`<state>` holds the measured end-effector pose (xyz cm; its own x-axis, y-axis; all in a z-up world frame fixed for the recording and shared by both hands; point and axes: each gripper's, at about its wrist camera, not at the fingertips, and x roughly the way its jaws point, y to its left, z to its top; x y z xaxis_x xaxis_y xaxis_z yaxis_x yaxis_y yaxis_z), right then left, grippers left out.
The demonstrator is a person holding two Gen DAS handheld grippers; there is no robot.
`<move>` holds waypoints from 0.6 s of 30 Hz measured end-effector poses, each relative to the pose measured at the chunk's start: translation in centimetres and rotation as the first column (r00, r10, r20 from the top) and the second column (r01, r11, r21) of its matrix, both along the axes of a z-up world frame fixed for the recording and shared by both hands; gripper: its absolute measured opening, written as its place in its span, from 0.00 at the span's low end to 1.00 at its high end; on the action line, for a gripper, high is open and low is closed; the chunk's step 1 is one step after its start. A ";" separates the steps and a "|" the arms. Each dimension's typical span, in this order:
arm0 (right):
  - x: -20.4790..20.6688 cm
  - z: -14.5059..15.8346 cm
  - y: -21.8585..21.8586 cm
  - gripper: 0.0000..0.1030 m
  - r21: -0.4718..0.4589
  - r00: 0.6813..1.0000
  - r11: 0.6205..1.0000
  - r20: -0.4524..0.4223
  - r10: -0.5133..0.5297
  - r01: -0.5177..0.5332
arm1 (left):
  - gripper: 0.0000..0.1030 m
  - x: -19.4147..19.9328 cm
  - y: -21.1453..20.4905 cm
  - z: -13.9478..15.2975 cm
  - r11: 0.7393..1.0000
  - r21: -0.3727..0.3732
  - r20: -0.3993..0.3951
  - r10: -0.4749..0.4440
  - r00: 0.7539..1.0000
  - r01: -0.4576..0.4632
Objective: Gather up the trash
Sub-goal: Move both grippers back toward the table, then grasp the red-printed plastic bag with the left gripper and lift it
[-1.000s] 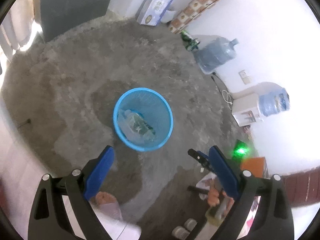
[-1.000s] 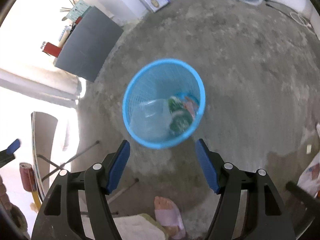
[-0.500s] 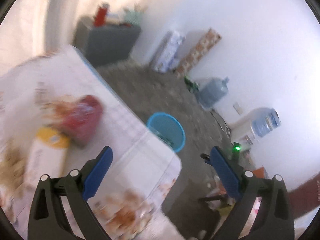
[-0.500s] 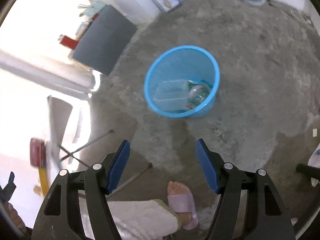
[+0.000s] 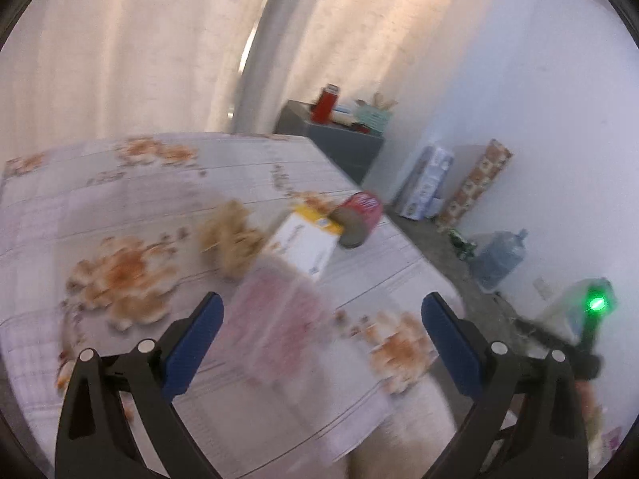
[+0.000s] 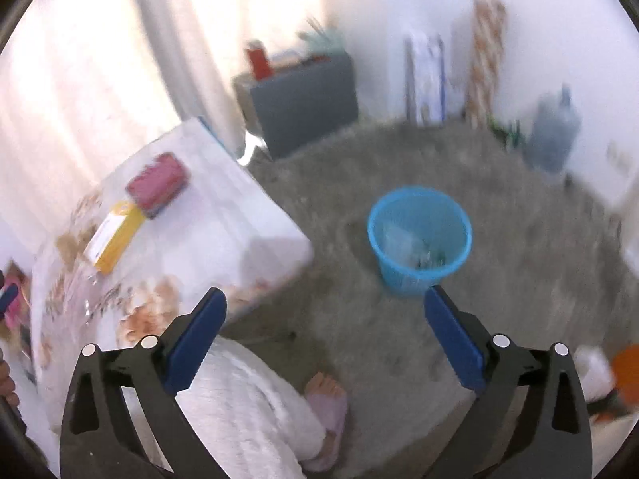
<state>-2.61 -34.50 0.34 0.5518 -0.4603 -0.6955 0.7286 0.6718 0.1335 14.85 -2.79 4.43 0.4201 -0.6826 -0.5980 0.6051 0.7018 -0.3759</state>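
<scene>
A table point(image 5: 120, 199) under a floral cloth carries the trash: a red can point(image 5: 357, 215) on its side, a white and yellow box point(image 5: 307, 243), a brown crumpled lump point(image 5: 229, 239) and a blurred pink packet point(image 5: 275, 331). My left gripper point(image 5: 323, 339) is open above the table's near edge, and the packet shows between its fingers. The blue mesh basket point(image 6: 419, 235) stands on the floor with clear wrappers inside. My right gripper point(image 6: 325, 335) hangs over the floor short of it, its jaws opening with nothing between them. The can point(image 6: 157, 183) and box point(image 6: 114, 239) lie to its left.
A grey cabinet point(image 6: 303, 95) with a red flask stands at the back wall. Flat cartons point(image 6: 427, 76) and a water jug point(image 6: 553, 135) stand further along it. A person's white trouser leg and slippered foot point(image 6: 327, 399) are below the right gripper.
Both views swung up from the basket on the floor. The left gripper moved over the table and its trash. The right gripper's jaws spread wider, and the basket now sits farther off.
</scene>
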 end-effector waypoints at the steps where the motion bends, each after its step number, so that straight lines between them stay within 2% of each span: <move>1: 0.8 0.9 1.4 0.92 -0.060 1.000 0.998 -0.009 0.008 -0.009 | 0.94 -0.3 0.7 -0.4 1.000 -0.003 -0.002 0.012 1.000 -0.012; 3: 2.4 2.1 3.5 0.92 -0.140 0.999 0.990 -0.043 0.030 -0.036 | 0.94 -0.6 1.6 -1.0 0.999 -0.010 -0.007 0.031 0.999 -0.032; 7: 5.4 3.1 7.6 0.92 -0.229 0.993 0.968 -0.076 0.088 -0.103 | 0.95 -1.5 2.8 -1.7 0.999 -0.002 0.015 0.037 0.999 -0.037; 11: 8.0 2.2 11.0 0.92 -0.227 0.973 0.947 -0.097 0.209 -0.226 | 0.95 -2.6 3.3 -3.0 0.998 0.054 0.059 0.043 0.997 -0.046; 13: 8.9 1.7 12.6 0.92 -0.213 0.961 0.938 -0.098 0.258 -0.273 | 0.95 -3.2 3.8 -3.8 0.996 0.075 0.054 0.043 0.998 -0.047; 18: 10.4 0.9 15.6 0.92 -0.165 0.926 0.912 -0.087 0.366 -0.376 | 0.95 -4.2 4.5 -4.0 0.996 0.086 0.067 0.019 0.998 -0.025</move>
<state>7.83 -18.95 1.29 0.6714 -0.3466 -0.6551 0.4247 0.9043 -0.0431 10.68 1.72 0.42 0.4750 -0.6192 -0.6252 0.6106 0.7436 -0.2726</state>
